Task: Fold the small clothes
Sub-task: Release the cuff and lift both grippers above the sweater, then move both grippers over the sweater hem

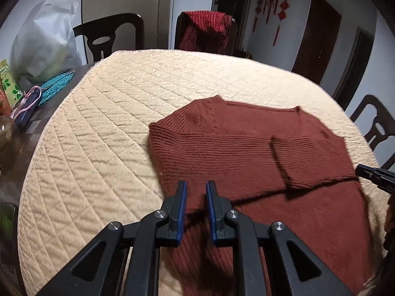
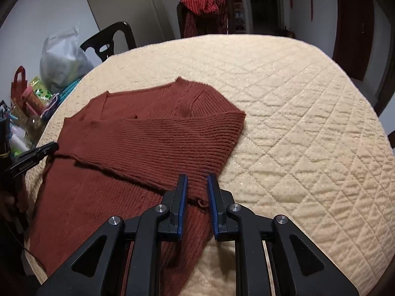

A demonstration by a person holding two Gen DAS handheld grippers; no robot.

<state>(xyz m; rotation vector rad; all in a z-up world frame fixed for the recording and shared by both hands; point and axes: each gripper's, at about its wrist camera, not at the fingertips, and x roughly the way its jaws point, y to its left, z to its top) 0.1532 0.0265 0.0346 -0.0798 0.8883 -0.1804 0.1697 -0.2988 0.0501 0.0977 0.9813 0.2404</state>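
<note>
Item: rust-red ribbed sweater [image 1: 259, 153], lying mid-tabletop on the cream quilted cover [image 1: 103, 128], sleeves folded across the body, collar pointing to the far edge, hem to the near edge.
Left gripper [image 1: 196, 187]: hovering over the sweater's left side, nearly closed, gripping nothing.
Right gripper [image 2: 196, 181]: hovering over the right side, narrowly parted, empty.

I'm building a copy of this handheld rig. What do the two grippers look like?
Both match: the left gripper and right gripper are matte black plastic, with angular linkage arms that have triangular cut-outs and round silver pivot bolts. Each has two narrow, flat black fingers lined with ridged blue pads. No cables or sleeves are clearly visible.
</note>
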